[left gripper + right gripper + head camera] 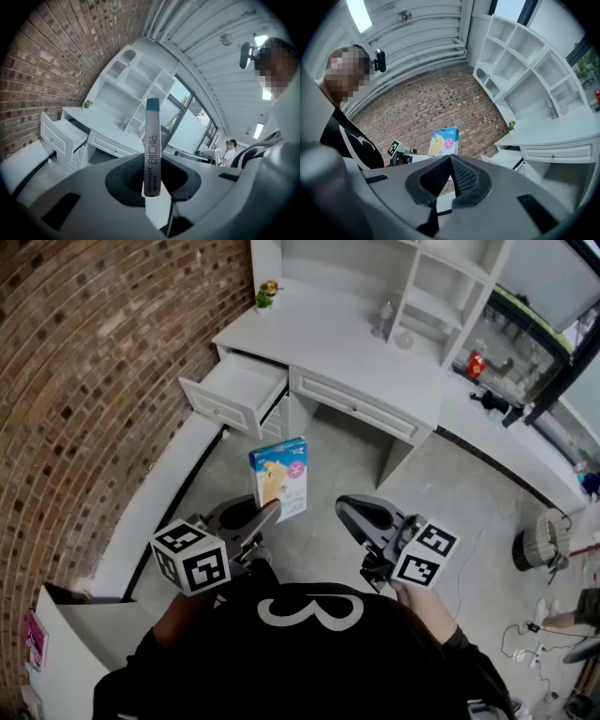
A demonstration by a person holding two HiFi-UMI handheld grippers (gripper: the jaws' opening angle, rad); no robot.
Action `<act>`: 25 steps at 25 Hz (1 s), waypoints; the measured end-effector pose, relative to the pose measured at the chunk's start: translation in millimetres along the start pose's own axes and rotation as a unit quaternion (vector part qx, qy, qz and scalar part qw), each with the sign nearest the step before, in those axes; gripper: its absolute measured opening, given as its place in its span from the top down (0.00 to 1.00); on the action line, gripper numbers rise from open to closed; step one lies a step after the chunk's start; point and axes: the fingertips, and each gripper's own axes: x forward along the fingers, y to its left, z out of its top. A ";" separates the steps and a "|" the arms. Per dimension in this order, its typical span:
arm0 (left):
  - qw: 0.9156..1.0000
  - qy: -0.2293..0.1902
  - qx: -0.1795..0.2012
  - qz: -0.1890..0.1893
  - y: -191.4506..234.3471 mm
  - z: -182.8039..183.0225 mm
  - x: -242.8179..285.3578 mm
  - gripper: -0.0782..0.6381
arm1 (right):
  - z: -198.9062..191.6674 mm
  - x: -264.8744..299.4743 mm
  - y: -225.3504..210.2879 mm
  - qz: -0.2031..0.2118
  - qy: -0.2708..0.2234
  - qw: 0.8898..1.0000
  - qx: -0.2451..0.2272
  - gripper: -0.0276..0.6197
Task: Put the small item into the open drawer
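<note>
While you are holding the left gripper (265,518) tilted slightly downward, its jaws are clamping the small box (279,478) by its lower end.

Item: small box, blue and white, with a cartoon print on its face. It is standing upright out of the jaw tips, in the air in front of the desk (328,329). In the left gripper view it is showing edge-on, rising straight from between the pads, blue end uppermost.

Item: right gripper (352,512), level. It is sitting just to the right of the box and apart from it, and its ridged jaws are pressing together on nothing.

Item: open drawer (234,390), white, pulled out at the desk's left end. It is lying beyond the box and to its left, well apart from it.

Item: brick wall (84,381), running along your left.

Item: small potted plant (266,294), sitting on the desktop's rear corner, beyond the drawer.
</note>
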 end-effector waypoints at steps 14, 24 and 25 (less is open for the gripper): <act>1.000 0.009 -0.004 -0.003 40.2 22.6 -74.9 0.79 | -5.4 76.8 51.8 -0.015 0.011 1.000 0.012 0.94; 1.000 0.015 -0.005 -0.004 116.2 55.4 -100.5 0.79 | -5.0 164.2 41.5 -0.020 0.011 1.000 0.019 0.94; 1.000 0.016 -0.004 -0.005 123.7 58.5 -103.7 0.79 | -5.1 174.0 41.2 -0.020 0.010 1.000 0.020 0.94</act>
